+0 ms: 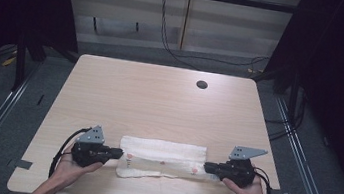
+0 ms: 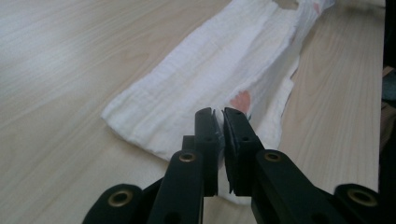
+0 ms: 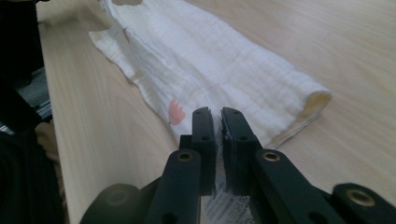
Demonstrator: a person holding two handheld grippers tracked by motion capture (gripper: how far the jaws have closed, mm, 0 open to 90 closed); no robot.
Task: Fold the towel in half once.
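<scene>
A white cloth with small pink prints lies folded into a long strip near the table's front edge. My left gripper lies level at the strip's left end, and my right gripper at its right end; they point toward each other. In the left gripper view the jaws stand nearly together with a thin edge of the cloth pinched between them. In the right gripper view the jaws likewise hold an edge of the cloth, and a printed label shows below them.
The light wooden table has a round cable hole at the back right. A hand holds each gripper from the front edge. Dark floor and metal rails flank the table, with cables behind it.
</scene>
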